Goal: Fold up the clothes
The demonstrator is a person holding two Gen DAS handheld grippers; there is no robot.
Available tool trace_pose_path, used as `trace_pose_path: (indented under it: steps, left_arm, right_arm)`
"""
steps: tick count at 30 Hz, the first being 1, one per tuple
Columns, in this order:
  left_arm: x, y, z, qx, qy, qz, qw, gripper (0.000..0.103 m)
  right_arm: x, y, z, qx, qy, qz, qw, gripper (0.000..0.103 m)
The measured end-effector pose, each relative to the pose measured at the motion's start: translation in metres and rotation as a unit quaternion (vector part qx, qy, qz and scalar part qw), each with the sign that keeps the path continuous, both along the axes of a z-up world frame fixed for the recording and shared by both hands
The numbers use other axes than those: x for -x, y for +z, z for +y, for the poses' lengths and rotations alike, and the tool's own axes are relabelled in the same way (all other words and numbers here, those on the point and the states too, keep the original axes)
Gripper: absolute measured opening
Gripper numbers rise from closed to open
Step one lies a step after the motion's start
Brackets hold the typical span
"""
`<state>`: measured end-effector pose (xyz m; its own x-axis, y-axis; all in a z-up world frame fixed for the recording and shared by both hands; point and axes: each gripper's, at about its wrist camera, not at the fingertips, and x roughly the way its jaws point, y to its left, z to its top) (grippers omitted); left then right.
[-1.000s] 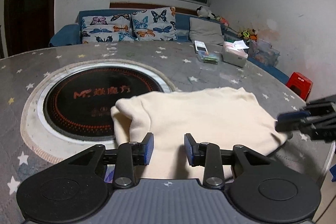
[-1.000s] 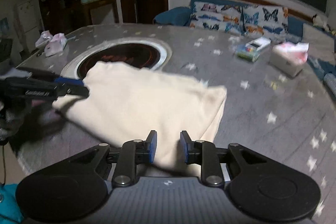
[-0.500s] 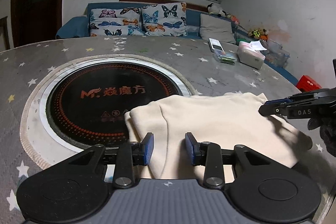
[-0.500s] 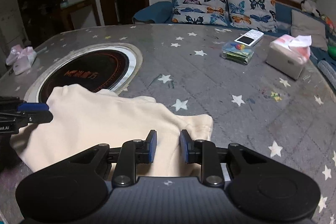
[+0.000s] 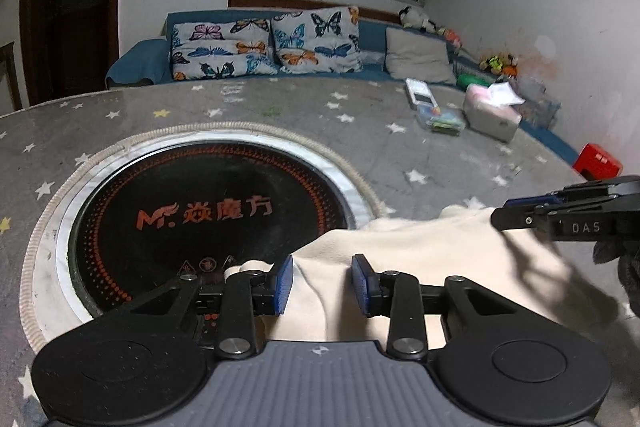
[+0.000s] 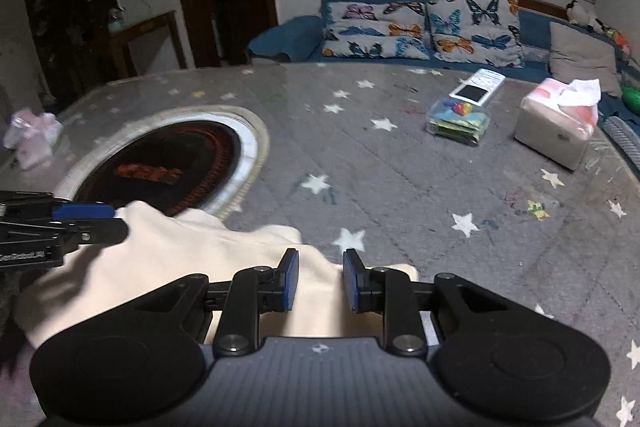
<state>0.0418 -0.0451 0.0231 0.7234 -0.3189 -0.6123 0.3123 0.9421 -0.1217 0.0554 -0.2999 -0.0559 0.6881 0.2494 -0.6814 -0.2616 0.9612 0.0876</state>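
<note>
Left wrist view: cream garment [image 5: 420,259] lies folded, rumpled on table [image 5: 280,115].

Right gripper [image 6: 319,279] jaws apart over cream garment [image 6: 168,263], seemingly unclamped.

We see the garment [image 5: 432,259] on the bench's [image 5: 360,131] near edge, right of the cooktop [image 5: 208,211]; the tissue box [image 6: 556,131] sits far right.
</note>
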Motion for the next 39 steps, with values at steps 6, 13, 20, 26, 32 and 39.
trace_pose_path:
  steps: [6,13,20,26,32,39]
  left_arm:
    - [0.0,-0.001,-0.001,0.0,-0.002,0.001,1.0,0.038]
    - [0.0,0.0,-0.004,-0.003,0.0,0.003,1.0,0.055]
    - [0.009,0.005,-0.006,-0.002,-0.001,-0.004,1.0,0.068]
    - [0.019,0.01,-0.005,-0.003,0.003,-0.011,0.9999,0.079]
    - [0.029,0.016,-0.002,-0.004,0.009,-0.017,0.9998,0.087]
    - [0.04,0.019,-0.001,-0.004,0.011,-0.021,0.9997,0.092]
  right_arm:
    - [0.002,0.007,0.005,0.0,0.0,-0.015,1.0,0.024]
    - [-0.001,0.003,0.02,0.009,0.023,-0.012,1.0,0.025]
    - [0.021,0.015,0.019,0.006,0.032,-0.025,0.999,0.035]
    - [0.057,0.017,0.023,0.008,0.058,-0.02,0.998,0.039]
    - [0.089,0.016,0.022,0.005,0.063,-0.017,0.998,0.042]
    - [0.119,0.01,0.015,0.012,0.059,-0.013,0.998,0.042]
